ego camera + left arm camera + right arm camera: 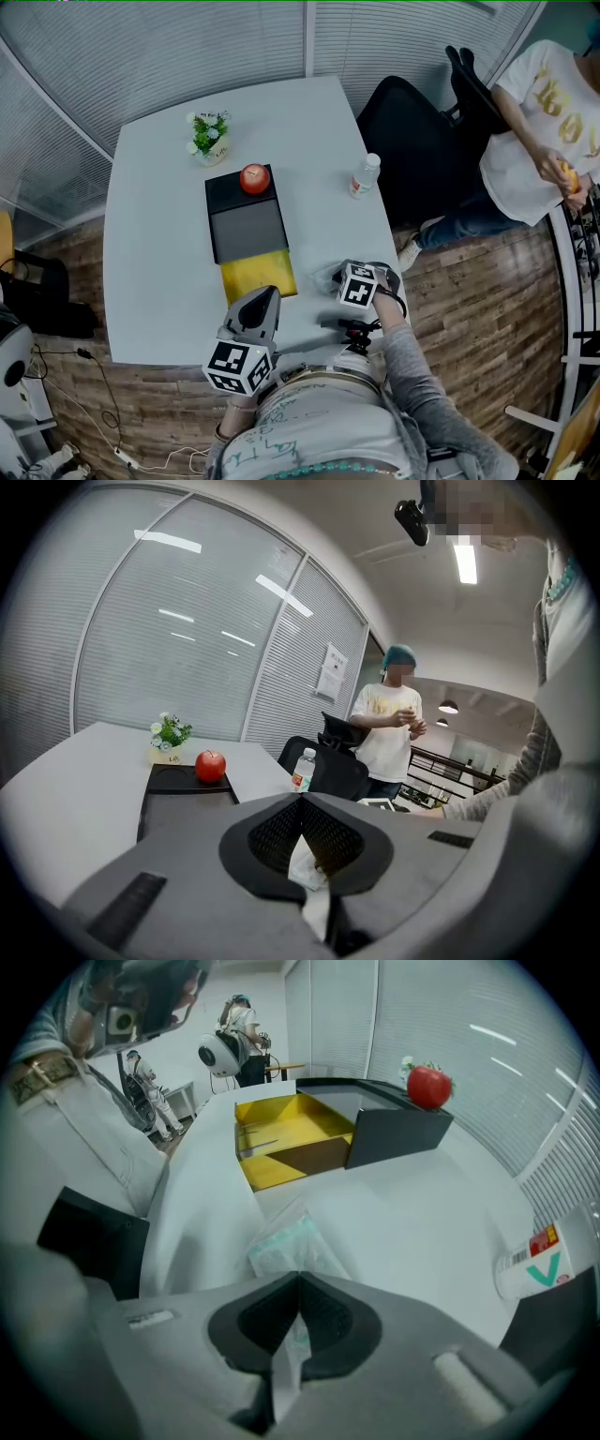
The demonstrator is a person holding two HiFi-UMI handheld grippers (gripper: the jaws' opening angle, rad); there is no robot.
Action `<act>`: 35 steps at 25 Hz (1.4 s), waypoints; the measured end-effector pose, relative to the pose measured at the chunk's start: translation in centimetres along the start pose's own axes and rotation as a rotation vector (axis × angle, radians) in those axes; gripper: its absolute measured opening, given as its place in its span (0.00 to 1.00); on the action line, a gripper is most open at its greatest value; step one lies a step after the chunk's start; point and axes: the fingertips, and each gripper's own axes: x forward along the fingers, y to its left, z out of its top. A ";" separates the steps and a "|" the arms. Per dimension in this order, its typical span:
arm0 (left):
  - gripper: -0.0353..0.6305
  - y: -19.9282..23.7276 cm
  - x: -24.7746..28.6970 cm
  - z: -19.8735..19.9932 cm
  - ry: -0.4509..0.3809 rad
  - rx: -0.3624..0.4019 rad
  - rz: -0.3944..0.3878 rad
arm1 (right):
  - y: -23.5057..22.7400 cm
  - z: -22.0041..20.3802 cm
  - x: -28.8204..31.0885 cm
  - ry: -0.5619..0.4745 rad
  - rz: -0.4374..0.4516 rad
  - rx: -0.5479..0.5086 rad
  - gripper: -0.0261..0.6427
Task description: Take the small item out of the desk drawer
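The left tool point(302, 799) is held nearly level over the white bench point(150, 234), jaws closed; the right tool point(298, 1279), pointed steeply down, is clamped on a clear plastic packet point(281, 1246).

A white table point(150, 244) with rounded corners stands on a wood floor point(487, 309); a small pot of flowers point(208, 138) sits towards its far left; a black box point(246, 225) lies along the middle, its yellow drawer point(256, 275) pulled out towards the near edge; a capped bottle point(365, 175) stands by the right edge; a clear-wrapped packet point(328, 277) rests just right of the drawer.
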 end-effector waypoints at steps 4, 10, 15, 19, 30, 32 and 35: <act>0.05 -0.2 0.1 0.0 0.003 0.001 -0.008 | 0.0 0.2 0.1 0.004 0.004 -0.004 0.04; 0.05 -0.6 0.1 0.0 0.001 0.001 -0.019 | -0.1 0.2 0.1 0.004 -0.001 0.014 0.04; 0.05 -0.5 -0.1 0.0 -0.003 -0.001 -0.016 | -0.1 0.2 0.0 0.001 0.016 0.028 0.04; 0.05 -0.3 -0.4 0.1 -0.008 -0.004 -0.010 | -0.1 0.2 -0.1 0.000 0.015 0.016 0.04; 0.05 -0.1 -0.9 0.2 -0.019 -0.012 -0.004 | -0.6 0.8 -1.9 -0.010 -0.019 -0.001 0.13; 0.05 0.0 -0.9 0.2 -0.019 -0.013 -0.005 | -0.9 0.7 -2.5 -0.024 -0.020 0.017 0.16; 0.05 0.0 -0.9 0.2 -0.020 -0.014 -0.007 | -1.3 0.6 -3.6 -0.030 -0.032 0.025 0.20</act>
